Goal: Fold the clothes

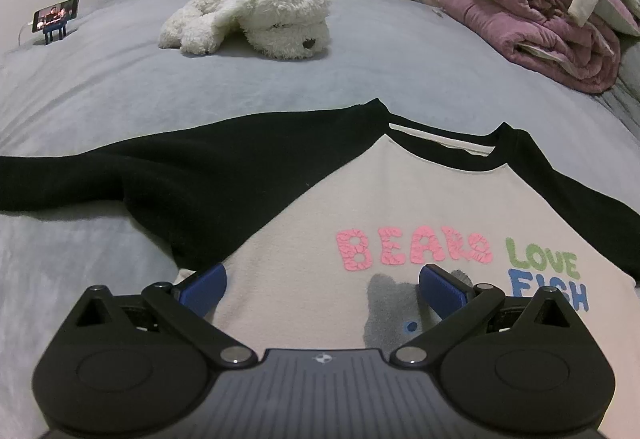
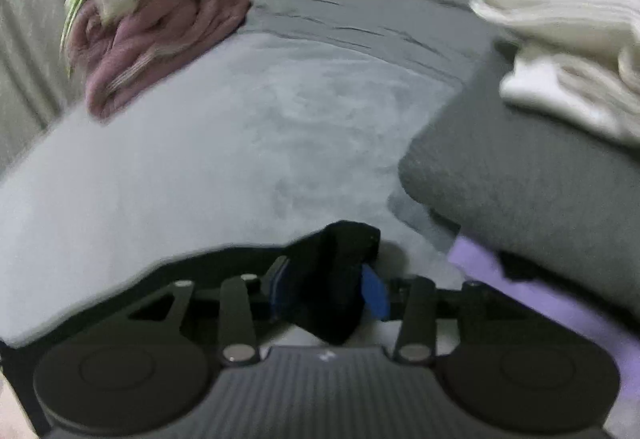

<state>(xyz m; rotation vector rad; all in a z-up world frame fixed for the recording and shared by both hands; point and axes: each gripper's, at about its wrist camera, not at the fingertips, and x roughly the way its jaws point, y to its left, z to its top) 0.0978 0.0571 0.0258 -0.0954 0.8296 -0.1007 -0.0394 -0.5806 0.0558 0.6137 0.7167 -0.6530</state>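
Observation:
A cream raglan shirt [image 1: 320,207] with black sleeves [image 1: 160,167] and the print "BEARS LOVE FISH" lies face up and flat on the grey bed. My left gripper [image 1: 322,279] hovers over its chest, open wide, its blue pads [image 1: 206,285] on either side of the print with nothing gripped. In the blurred right wrist view, a bunched end of black sleeve [image 2: 340,259] stands between the parted jaws of my right gripper [image 2: 328,287]. The blue face of the right pad [image 2: 374,297] shows bare beside the cloth, so the cloth looks loose.
On the bed cover [image 1: 120,87] lie a white plush dog [image 1: 256,15], a phone on a stand [image 1: 54,17] at far left, and a pink blanket with clothes on it [image 1: 540,19]. To the right are a folded grey garment [image 2: 520,175], white folded clothes [image 2: 568,39] and a lilac piece [image 2: 540,299].

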